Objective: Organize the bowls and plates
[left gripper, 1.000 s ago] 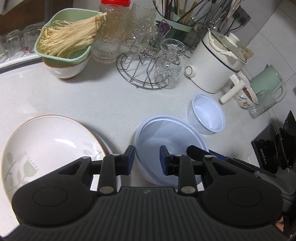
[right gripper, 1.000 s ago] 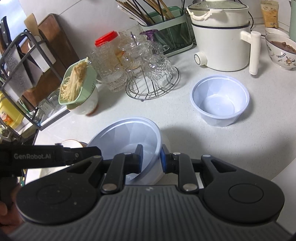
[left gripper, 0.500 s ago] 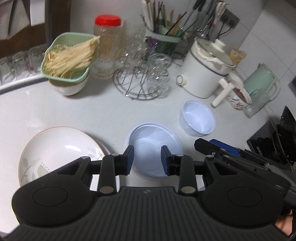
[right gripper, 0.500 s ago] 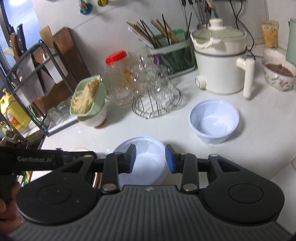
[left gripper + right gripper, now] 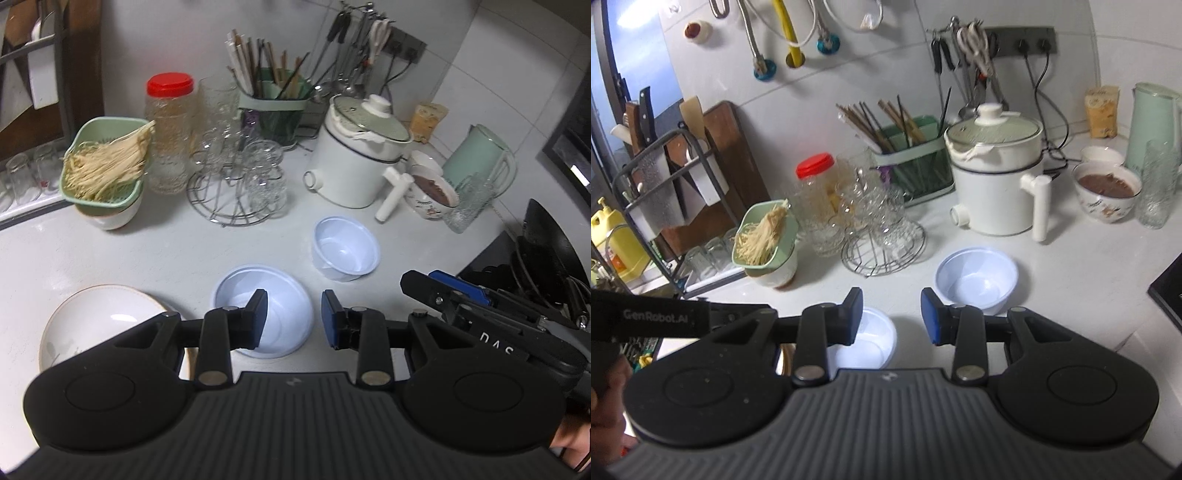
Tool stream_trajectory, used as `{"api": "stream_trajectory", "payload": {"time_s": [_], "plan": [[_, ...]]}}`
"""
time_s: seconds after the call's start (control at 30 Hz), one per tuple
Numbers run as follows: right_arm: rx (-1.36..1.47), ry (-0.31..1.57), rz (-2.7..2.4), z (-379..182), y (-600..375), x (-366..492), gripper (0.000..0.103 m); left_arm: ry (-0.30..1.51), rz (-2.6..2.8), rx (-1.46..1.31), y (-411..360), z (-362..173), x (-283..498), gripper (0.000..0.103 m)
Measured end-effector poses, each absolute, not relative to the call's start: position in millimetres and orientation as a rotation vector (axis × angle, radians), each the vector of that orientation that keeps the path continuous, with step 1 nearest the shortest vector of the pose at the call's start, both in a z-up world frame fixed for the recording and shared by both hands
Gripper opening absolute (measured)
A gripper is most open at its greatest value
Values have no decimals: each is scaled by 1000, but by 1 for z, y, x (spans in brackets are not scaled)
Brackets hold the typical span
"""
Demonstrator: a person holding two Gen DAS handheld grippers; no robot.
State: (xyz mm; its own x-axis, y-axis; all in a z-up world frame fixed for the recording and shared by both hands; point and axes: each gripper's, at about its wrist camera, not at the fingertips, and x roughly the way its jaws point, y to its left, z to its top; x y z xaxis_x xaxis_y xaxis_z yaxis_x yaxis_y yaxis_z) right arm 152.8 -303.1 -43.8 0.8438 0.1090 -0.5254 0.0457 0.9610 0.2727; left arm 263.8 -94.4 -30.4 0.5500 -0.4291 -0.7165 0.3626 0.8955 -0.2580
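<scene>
Both tongs [image 5: 290, 317] [image 5: 891, 316] rose, parted and empty, above 2 rim-up bowls [image 5: 280, 295] [image 5: 345, 251].

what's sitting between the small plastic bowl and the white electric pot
Nothing: bare counter separates the small plastic bowl from the white electric pot, clearest in the right wrist view.

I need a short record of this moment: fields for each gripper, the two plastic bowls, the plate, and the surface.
left gripper: open, nothing between its jaws
right gripper: open, nothing held
large plastic bowl: on the counter, beside the plate
small plastic bowl: upright, empty, apart from the large one
plate: empty, flat on the counter
counter: white, crowded at the back
</scene>
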Motion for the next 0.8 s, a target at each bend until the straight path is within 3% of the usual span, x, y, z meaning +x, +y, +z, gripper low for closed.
{"api": "stream_trajectory", "payload": {"time_s": [0.8], "plan": [[276, 589, -119, -70, -319, 128, 38, 891, -585, 9, -136, -57, 277, 49]]}}
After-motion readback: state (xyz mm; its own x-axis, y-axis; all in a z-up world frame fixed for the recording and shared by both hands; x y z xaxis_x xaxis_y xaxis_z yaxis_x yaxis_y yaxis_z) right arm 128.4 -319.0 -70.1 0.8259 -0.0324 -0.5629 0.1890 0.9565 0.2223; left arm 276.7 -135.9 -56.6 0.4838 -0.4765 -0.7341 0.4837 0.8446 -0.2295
